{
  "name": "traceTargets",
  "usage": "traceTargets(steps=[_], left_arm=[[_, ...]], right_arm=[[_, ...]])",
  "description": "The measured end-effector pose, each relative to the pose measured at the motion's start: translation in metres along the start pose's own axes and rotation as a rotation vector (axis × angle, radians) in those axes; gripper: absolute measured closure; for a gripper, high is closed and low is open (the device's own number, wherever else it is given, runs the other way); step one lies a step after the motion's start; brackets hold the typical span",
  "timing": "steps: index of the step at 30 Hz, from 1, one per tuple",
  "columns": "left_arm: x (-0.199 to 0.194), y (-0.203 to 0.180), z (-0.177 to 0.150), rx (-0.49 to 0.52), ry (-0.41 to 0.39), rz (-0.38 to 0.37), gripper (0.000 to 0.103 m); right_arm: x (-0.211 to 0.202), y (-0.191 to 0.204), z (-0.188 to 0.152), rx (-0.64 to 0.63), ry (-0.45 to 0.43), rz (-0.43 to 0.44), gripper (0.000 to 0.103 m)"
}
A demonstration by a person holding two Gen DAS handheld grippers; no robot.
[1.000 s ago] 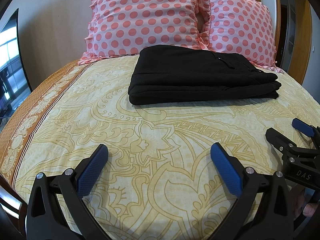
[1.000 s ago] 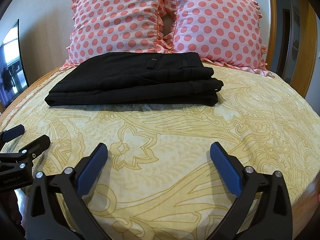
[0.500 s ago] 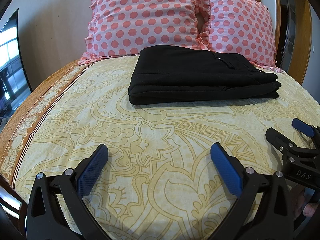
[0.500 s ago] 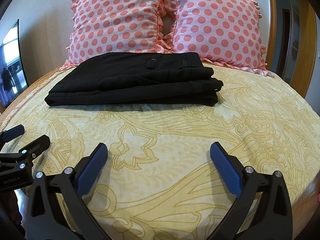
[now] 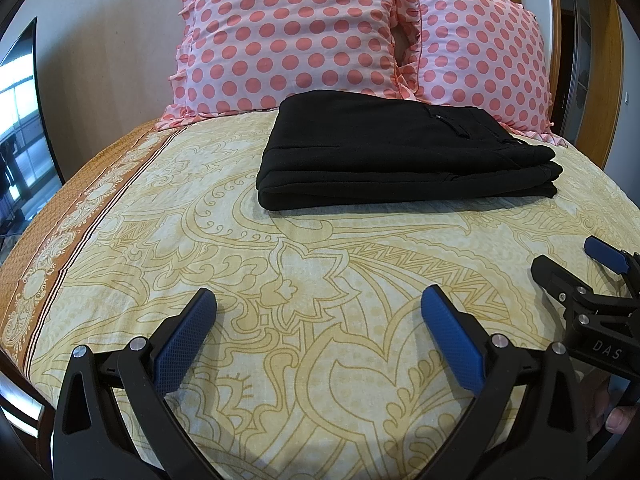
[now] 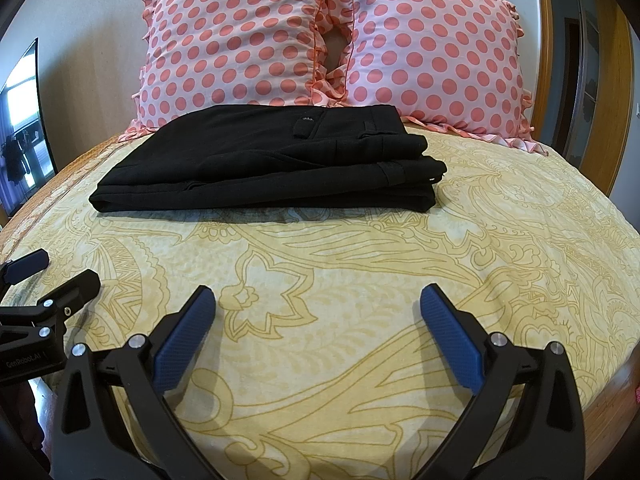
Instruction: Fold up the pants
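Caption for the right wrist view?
Folded black pants lie before two polka-dot pillows; the open right gripper hovers over the bedspread.

Both wrist views sit low at the bed's foot end facing the pillows, left view offset left, right view offset right, each catching the other tongs at its edge, sharing the folded pants mid-distance

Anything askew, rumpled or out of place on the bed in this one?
Nothing stands out. The black pants lie in a compact folded stack on the yellow bedspread, before the two polka-dot pillows. Layer ends at the waistband side are slightly staggered. Left gripper and right gripper are open, clear of the fabric.
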State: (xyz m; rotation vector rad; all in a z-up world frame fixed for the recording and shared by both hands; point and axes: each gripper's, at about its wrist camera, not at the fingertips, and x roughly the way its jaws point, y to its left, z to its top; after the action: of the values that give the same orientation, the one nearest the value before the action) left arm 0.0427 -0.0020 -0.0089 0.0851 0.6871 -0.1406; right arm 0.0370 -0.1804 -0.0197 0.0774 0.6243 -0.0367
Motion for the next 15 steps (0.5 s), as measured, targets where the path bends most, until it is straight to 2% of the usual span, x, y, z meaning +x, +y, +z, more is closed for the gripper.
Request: traceTargets(steps=[15], left_arm=[[-0.0012,-0.0005,0.0019,0.0,0.01,0.002,0.001]], right_arm=[[-0.0001,0.0002,0.0,0.001,-0.001,-0.001,0.002]])
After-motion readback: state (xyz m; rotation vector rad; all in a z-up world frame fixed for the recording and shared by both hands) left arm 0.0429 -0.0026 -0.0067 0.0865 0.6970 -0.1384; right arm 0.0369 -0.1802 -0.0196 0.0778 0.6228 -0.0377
